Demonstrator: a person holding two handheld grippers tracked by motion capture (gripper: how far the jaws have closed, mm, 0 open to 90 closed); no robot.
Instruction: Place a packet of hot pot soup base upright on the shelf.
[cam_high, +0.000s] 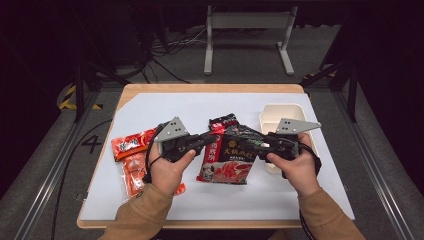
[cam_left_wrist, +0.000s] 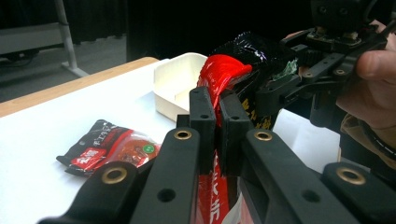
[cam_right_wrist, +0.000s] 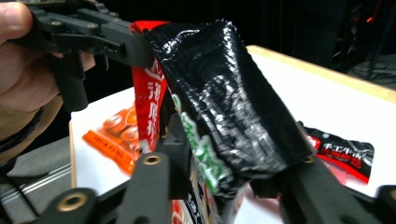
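Note:
A large black and red snack packet (cam_high: 227, 157) hangs above the white mat between the two grippers. My left gripper (cam_high: 212, 137) is shut on its red top-left edge; in the left gripper view the jaws (cam_left_wrist: 217, 107) pinch the red film (cam_left_wrist: 222, 70) tightly. My right gripper (cam_high: 257, 143) comes in from the right onto the packet's other upper edge. In the right gripper view the crumpled black film (cam_right_wrist: 219, 84) fills the gap between my jaws (cam_right_wrist: 238, 163) and touches both. The left gripper (cam_right_wrist: 135, 49) shows at that view's upper left, clamped on the red edge.
A cream tray (cam_high: 280, 112) stands at the back right of the mat. Orange-red packets (cam_high: 132, 150) lie at the left under the left hand. A small black and red packet (cam_high: 222, 121) lies behind the held one. The table edge runs close to the person.

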